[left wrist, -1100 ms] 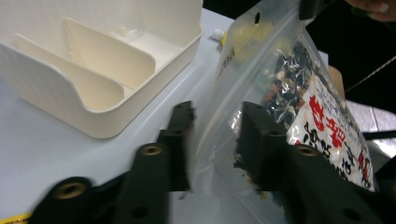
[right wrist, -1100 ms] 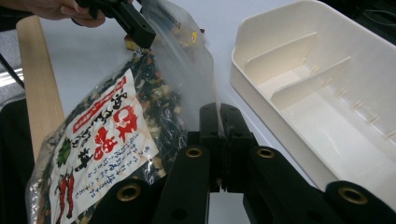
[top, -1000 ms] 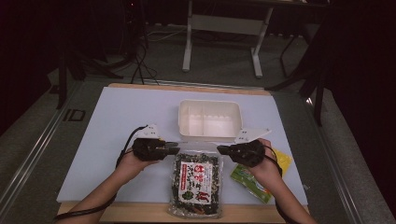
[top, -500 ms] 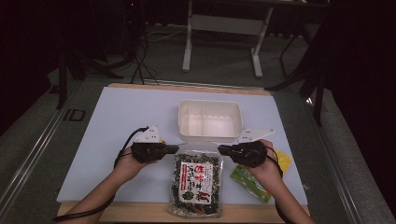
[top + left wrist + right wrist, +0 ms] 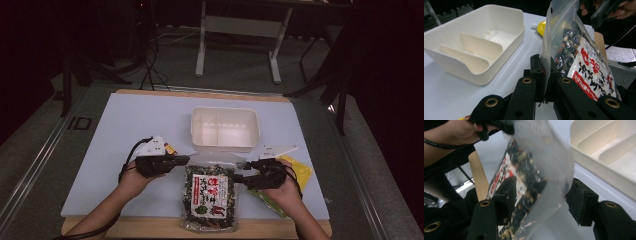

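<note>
Pale table (image 5: 125, 130): L claw (image 5: 545, 83) clamped on snack bag (image 5: 210, 197) top edge; R claw (image 5: 537, 202) just opened, bag between, loose. Light, floppy, slick; grip seam.

**Materials and finishes**

Snack pouch (image 5: 210, 197): glossy clear plastic film, crinkled, with a printed paper-like label. Divided tray (image 5: 225, 127): smooth cream plastic, semi-matt. Table top (image 5: 125, 125): matt pale sheet over a light wood edge. Gripper jaws: matt black plastic, brass-coloured metal rivets.

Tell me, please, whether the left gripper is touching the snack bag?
Touching: in the left gripper view, the left gripper has its jaws pinched shut on the clear edge of the snack bag.
</note>
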A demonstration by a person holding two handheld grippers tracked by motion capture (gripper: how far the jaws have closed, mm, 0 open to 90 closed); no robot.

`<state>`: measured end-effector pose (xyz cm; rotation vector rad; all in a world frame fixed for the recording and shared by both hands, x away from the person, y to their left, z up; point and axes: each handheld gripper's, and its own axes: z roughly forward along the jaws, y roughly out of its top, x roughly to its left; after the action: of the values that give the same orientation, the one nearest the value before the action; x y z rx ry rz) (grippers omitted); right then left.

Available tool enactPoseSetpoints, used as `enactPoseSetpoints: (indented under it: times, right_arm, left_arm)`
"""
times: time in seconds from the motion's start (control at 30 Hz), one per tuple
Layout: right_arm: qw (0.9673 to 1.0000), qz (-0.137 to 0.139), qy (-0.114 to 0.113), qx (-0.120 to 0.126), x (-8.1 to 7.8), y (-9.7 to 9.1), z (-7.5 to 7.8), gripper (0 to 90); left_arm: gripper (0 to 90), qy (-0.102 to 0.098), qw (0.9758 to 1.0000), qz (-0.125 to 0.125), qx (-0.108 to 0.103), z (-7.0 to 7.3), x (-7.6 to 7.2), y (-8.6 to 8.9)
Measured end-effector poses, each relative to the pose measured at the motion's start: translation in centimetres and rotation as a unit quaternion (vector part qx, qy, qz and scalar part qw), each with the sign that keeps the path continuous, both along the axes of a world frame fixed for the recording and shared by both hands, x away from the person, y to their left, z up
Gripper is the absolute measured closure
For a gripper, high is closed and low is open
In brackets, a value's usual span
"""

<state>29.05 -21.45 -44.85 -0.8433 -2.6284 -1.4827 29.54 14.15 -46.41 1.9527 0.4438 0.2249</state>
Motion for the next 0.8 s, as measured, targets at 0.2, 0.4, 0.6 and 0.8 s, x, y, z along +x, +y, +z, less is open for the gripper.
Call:
enactPoseSetpoints:
  times: [0.2,0.4,0.6,0.8]
  right_arm:
    - [0.9988,0.039,0.03,-0.01,0.2,1.0,-0.6,48.2]
    - [0.9943,0.067,0.082,-0.017,1.1,1.1,-1.6,58.2]
    - [0.9836,0.114,0.14,-0.009,1.4,1.2,-1.8,71.2]
    - [0.9741,0.141,0.172,0.041,1.3,0.8,-1.4,77.6]
  left_arm:
    - [89.4,0.004,0.9999,-0.006,-0.009,0.1,-0.2,0.0]
    - [89.4,0.001,0.9998,-0.013,-0.018,0.1,-0.5,-0.1]
    - [89.1,0.002,0.9994,-0.029,-0.021,0.1,-0.5,-0.1]
    - [71.0,0.012,0.9982,-0.028,-0.051,0.6,-0.3,0.7]
